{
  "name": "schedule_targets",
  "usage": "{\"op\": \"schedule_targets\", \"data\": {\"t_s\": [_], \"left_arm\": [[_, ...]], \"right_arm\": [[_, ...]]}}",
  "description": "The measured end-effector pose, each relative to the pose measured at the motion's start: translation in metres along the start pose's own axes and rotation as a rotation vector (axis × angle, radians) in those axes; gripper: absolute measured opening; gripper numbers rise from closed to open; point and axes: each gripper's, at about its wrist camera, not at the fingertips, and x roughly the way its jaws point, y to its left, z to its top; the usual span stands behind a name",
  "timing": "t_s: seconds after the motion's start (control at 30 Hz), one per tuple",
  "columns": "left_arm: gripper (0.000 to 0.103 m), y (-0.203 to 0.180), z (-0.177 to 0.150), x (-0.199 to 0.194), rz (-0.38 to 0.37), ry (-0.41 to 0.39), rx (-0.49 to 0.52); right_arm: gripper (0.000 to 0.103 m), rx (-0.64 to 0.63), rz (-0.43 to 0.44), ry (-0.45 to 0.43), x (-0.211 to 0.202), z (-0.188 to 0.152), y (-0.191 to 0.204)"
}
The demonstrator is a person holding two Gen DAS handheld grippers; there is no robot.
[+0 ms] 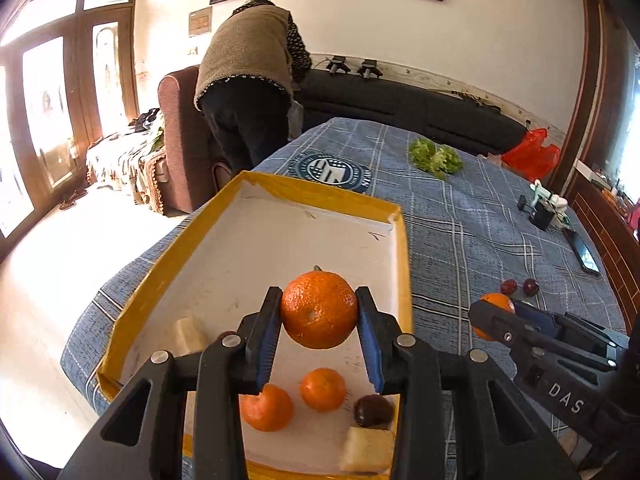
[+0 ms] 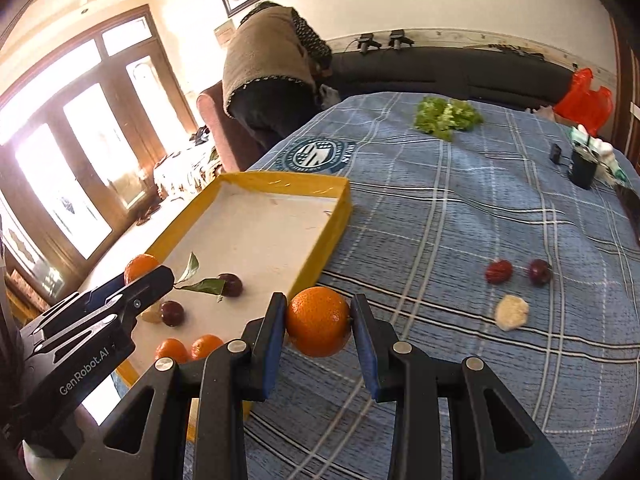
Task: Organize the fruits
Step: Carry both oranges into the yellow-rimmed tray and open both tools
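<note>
Now, through my left wrist camera, my left gripper (image 1: 319, 312) is clamping a large orange (image 1: 319, 310) between its blue pads, holding it in the air above the yellow-rimmed tray (image 1: 394, 248). Below it on the tray's white floor two smaller oranges (image 1: 322, 389) are lying side by side, with a dark plum (image 1: 373, 410) just beside them and a pale chunk (image 1: 367, 451) in the near corner. Off to the right my other gripper is showing over the blue plaid cloth (image 1: 480, 232). Through my right wrist camera, my right gripper (image 2: 319, 322) is pinching a second orange (image 2: 319, 321) — the fingers closed snugly on both its sides — just outside the tray's near right edge, above the cloth. Further right on the cloth two red plums (image 2: 499, 271) are sitting apart from each other, and a pale lump (image 2: 511, 312) is lying near them. A green leafy bunch (image 2: 446, 115) is resting far back on the cloth.
</note>
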Motion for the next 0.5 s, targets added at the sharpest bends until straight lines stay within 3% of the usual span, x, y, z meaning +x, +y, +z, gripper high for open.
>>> {"op": "schedule_targets", "data": {"t_s": [0.3, 0.5], "left_arm": [[0.036, 0.028, 0.008, 0.02, 0.015, 0.008, -0.044], [0.036, 0.043, 0.019, 0.046, 0.073, 0.022, -0.036]], "right_arm": [[0.037, -0.082, 0.023, 0.046, 0.04, 0.013, 0.04], [0.037, -0.114, 0.002, 0.089, 0.075, 0.019, 0.051]]}}
